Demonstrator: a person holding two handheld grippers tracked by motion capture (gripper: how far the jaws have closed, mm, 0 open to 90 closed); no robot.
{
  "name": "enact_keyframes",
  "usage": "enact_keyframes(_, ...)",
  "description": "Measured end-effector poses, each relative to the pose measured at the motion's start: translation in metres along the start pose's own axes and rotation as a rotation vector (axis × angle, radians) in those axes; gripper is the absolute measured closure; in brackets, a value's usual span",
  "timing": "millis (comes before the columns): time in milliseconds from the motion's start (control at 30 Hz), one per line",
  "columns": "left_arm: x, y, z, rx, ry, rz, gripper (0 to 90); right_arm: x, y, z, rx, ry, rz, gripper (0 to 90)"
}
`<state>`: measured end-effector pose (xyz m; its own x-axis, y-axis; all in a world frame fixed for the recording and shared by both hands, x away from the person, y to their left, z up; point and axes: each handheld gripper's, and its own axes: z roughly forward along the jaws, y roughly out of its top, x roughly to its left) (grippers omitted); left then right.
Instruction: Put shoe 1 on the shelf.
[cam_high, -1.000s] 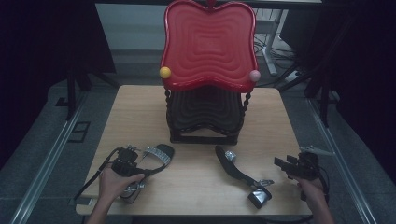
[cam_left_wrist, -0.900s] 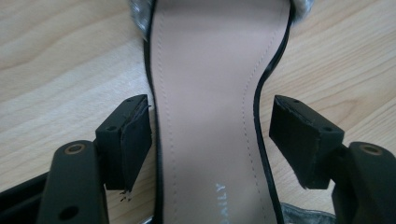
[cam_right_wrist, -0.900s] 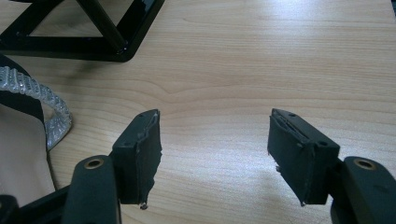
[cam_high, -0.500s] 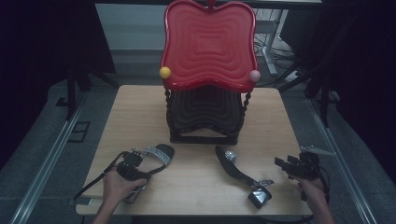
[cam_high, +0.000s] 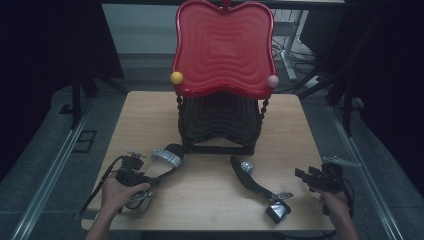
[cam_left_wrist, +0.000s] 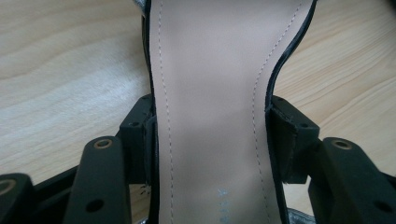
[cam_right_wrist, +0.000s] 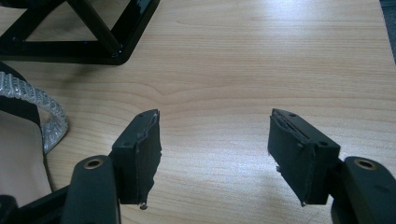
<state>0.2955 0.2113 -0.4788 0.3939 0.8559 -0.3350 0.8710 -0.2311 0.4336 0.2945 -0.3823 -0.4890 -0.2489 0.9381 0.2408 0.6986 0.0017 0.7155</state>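
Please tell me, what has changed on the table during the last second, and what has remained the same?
The left gripper has drawn back a little toward the person's edge, and its jaws now close on the sides of the left sandal. The right gripper stays open beside the right sandal. That sandal and the red rack did not move.

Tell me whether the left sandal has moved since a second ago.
No. The left sandal lies at the same spot before the black stand; the left gripper has closed on it.
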Motion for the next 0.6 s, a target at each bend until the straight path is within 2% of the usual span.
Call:
enact_keyframes(233,0.015,0.005,-0.023,-0.054,-0.106,-0.046,42.1,0.0,0.0,0.0,0.0,0.0,0.002,34.7)
enact_keyframes(333,0.02,0.007,-0.03,-0.069,-0.127,-0.057,42.2,-0.001,0.0,0.0,0.0,-0.002,0.002,34.7)
enact_keyframes(467,0.029,0.008,-0.039,-0.106,-0.175,-0.085,42.2,-0.001,0.001,-0.002,-0.018,-0.008,0.006,34.9)
enact_keyframes(600,0.035,0.008,-0.046,-0.131,-0.192,-0.105,42.2,-0.002,0.0,-0.002,-0.015,-0.011,0.013,34.9)
